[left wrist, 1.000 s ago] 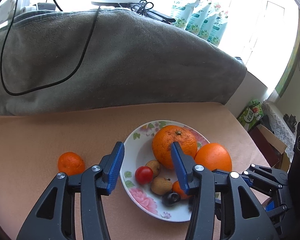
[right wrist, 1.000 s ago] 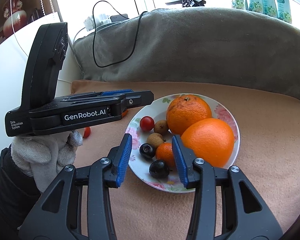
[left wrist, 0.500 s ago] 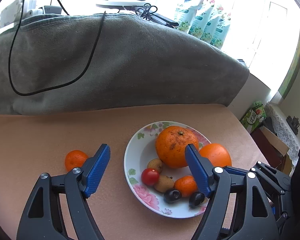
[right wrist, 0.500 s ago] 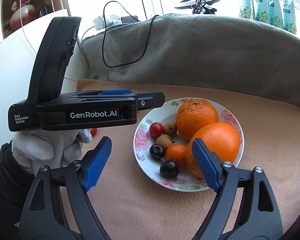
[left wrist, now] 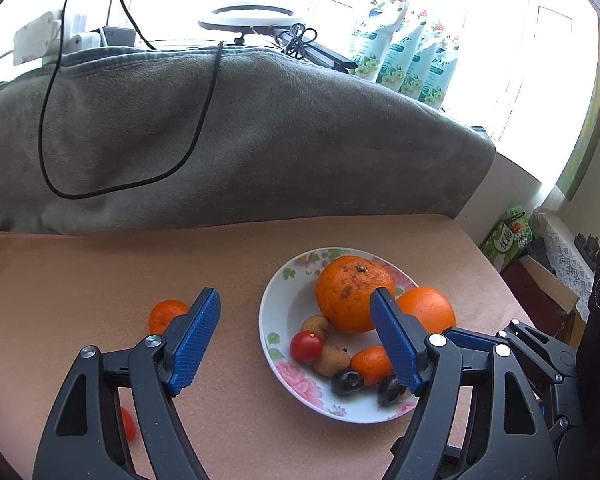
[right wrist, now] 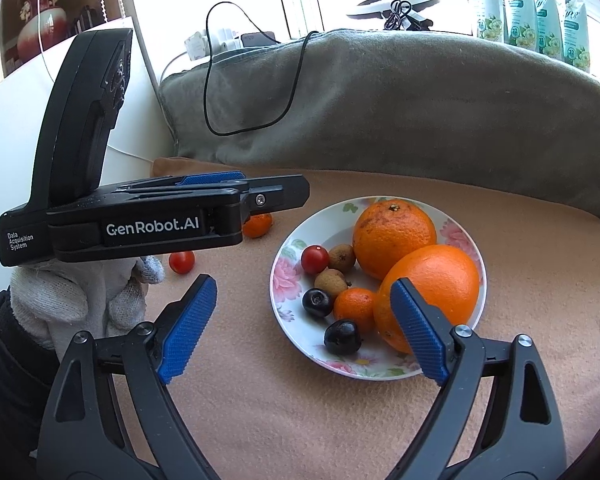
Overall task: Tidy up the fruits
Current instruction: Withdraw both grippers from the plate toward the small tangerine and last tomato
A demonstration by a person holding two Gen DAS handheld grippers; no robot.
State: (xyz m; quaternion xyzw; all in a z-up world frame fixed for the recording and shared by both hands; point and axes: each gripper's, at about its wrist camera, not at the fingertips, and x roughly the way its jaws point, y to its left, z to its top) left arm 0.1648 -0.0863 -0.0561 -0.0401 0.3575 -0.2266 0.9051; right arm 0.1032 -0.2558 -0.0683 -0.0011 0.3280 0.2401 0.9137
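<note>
Hovering over the bench (left wrist: pixel 80 280), both tongs spread wide, gripping nothing. Left tongs (left wrist: pixel 296 340) sit above the plate's (left wrist: pixel 274 312) left edge; right tongs (right wrist: pixel 300 328) sit above its near side. On the plate: two big oranges (right wrist: pixel 394 236), a small tangerine (right wrist: pixel 354 306), a cherry tomato (right wrist: pixel 315 259), two brown longans (right wrist: pixel 341 257), two dark grapes (right wrist: pixel 317 302). Off the plate, on the peach cloth: another tangerine (left wrist: pixel 166 314) just left of the plate, and a second cherry tomato (right wrist: pixel 182 262) nearer the gloved hand (right wrist: pixel 76 300). Grey blanket (left wrist: pixel 260 140) with a black cable (left wrist: pixel 120 120) behind.
</note>
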